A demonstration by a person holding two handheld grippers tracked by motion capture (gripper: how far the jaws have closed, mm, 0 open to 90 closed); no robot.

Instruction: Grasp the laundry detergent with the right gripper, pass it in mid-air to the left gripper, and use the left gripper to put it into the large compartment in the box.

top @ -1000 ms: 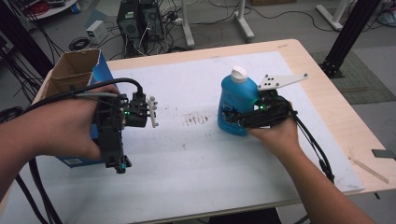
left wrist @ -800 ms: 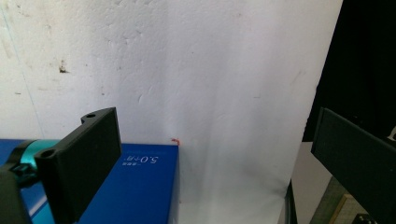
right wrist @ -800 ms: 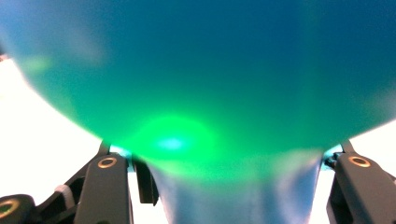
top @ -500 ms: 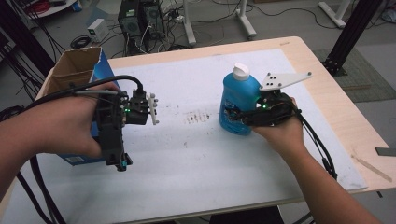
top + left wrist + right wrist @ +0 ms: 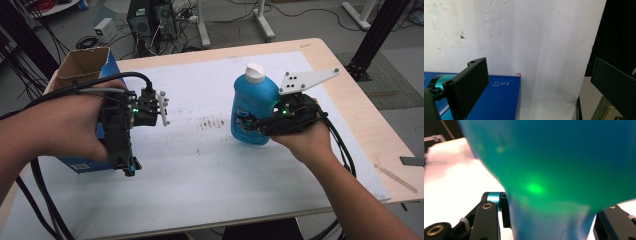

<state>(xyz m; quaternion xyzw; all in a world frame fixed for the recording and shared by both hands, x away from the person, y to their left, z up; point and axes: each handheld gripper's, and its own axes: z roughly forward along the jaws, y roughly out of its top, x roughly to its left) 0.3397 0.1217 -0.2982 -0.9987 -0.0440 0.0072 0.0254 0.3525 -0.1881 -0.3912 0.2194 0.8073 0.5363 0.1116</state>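
A blue liquid bottle (image 5: 252, 107) with a white cap stands slightly tilted right of the mat's middle. My right gripper (image 5: 246, 125) is shut on its lower body, coming in from the right. In the right gripper view the bottle (image 5: 559, 162) sits between both black jaws of the right gripper (image 5: 549, 222), lit by a green spot. My left gripper (image 5: 128, 167) points downward at the near corner of the blue box (image 5: 82, 162). It is open, and the left gripper (image 5: 536, 87) has nothing between its wide-apart jaws.
A white foam mat (image 5: 200, 165) covers most of the wooden table (image 5: 350, 90). The blue box, its cardboard top open (image 5: 82, 65), stands at the left edge, and its blue side (image 5: 499, 100) lies under the left jaw. Cables trail off the near edge.
The bottle has risen slightly in the right gripper. The left gripper has barely moved.
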